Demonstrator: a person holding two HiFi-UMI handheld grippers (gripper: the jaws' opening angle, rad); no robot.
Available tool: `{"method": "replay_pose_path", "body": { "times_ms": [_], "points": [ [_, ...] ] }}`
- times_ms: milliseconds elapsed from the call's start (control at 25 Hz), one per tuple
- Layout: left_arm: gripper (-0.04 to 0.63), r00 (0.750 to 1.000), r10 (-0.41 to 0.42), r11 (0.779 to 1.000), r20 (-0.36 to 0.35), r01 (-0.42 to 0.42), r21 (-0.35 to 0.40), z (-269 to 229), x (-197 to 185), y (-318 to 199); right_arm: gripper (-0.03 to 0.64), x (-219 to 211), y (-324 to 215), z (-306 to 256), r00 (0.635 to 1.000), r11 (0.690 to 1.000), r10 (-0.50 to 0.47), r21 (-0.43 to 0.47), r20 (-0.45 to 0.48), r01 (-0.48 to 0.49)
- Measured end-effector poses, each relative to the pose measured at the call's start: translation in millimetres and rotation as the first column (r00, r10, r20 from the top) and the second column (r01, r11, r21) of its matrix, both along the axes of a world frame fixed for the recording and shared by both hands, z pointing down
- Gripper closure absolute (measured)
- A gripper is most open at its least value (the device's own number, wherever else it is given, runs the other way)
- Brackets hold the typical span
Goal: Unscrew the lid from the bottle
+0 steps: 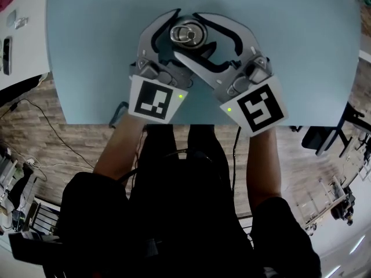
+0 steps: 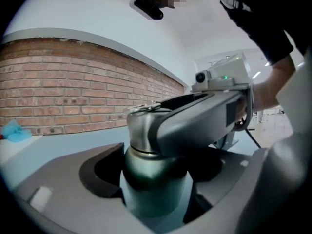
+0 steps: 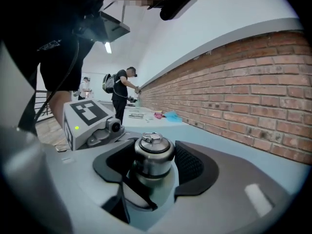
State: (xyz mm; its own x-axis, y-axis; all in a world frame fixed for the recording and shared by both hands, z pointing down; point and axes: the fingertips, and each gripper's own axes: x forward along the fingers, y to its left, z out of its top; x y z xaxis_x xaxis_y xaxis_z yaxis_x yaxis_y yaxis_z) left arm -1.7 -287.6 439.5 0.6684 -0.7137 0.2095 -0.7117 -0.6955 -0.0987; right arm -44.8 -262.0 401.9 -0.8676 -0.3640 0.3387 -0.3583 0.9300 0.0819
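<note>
Bottle (image 2: 153, 196) stands upright on smooth pale-blue table (image 1: 290, 51), long axis vert., lid (image 1: 188, 35) up. Body is round, matte dark-green metal; lid is brushed steel w/ ring on top. Left gripper (image 2: 157, 177) clamps body, right gripper (image 3: 153, 165) clamps lid w/ meshed pads (image 3: 190, 165). Head view gives only lid top; left gripper view shows green body.

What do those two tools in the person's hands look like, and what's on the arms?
The left gripper and right gripper each have two curved light-grey jaws lined with black pads. Behind them sits a white cube printed with a black square pattern, with a small green light lit on it. The person wears black short sleeves.
</note>
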Motion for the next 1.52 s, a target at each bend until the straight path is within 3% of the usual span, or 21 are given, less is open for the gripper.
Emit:
{"method": "replay_pose_path", "body": {
  "times_ms": [120, 240, 440, 640, 760, 960, 1080, 1240, 1520],
  "points": [
    [0.225, 0.996, 0.089, 0.996, 0.006, -0.089, -0.007, 0.8, 2.3, 1.5, 0.356, -0.4, 0.2, -0.6, 0.995, 0.995, -0.102, -0.02, 0.001, 0.102],
    [0.224, 0.978, 0.208, 0.978, 0.012, -0.208, -0.017, 2.6, 6.6, 4.2, 0.356, 0.2, 0.3, -1.3, 0.98, 0.979, -0.201, -0.039, 0.006, 0.201],
    [0.224, 0.925, 0.378, 0.925, 0.022, -0.377, -0.047, 5.0, 10.2, 12.1, 0.356, 0.7, 3.8, -3.1, 0.937, 0.934, -0.35, -0.069, 0.005, 0.35],
    [0.224, 0.867, 0.498, 0.866, 0.026, -0.495, -0.063, 4.8, 11.1, 19.0, 0.356, -0.1, 9.4, -4.0, 0.871, 0.869, -0.491, -0.079, -0.03, 0.488],
    [0.224, 0.818, 0.575, 0.817, 0.034, -0.571, -0.078, 5.1, 12.8, 21.4, 0.356, 0.0, 9.0, -5.1, 0.837, 0.834, -0.546, -0.105, -0.021, 0.542],
    [0.224, 0.704, 0.707, 0.706, 0.069, -0.698, -0.121, 5.6, 14.5, 27.9, 0.356, 0.3, 11.3, -6.8, 0.765, 0.762, -0.643, -0.136, -0.04, 0.633],
    [0.224, 0.657, 0.749, 0.662, 0.083, -0.736, -0.143, 6.5, 13.7, 29.8, 0.356, 0.1, 10.9, -5.2, 0.732, 0.727, -0.679, -0.186, -0.048, 0.662],
    [0.224, 0.634, 0.768, 0.64, 0.093, -0.752, -0.157, 9.1, 11.4, 30.4, 0.354, -1.3, 10.0, -1.4, 0.731, 0.721, -0.681, -0.217, -0.044, 0.658],
    [0.224, 0.634, 0.768, 0.64, 0.092, -0.754, -0.15, 2.9, 23.4, 35.9, 0.356, 10.6, 15.0, -8.8, 0.754, 0.743, -0.657, -0.193, -0.028, 0.641]
  ]
}}
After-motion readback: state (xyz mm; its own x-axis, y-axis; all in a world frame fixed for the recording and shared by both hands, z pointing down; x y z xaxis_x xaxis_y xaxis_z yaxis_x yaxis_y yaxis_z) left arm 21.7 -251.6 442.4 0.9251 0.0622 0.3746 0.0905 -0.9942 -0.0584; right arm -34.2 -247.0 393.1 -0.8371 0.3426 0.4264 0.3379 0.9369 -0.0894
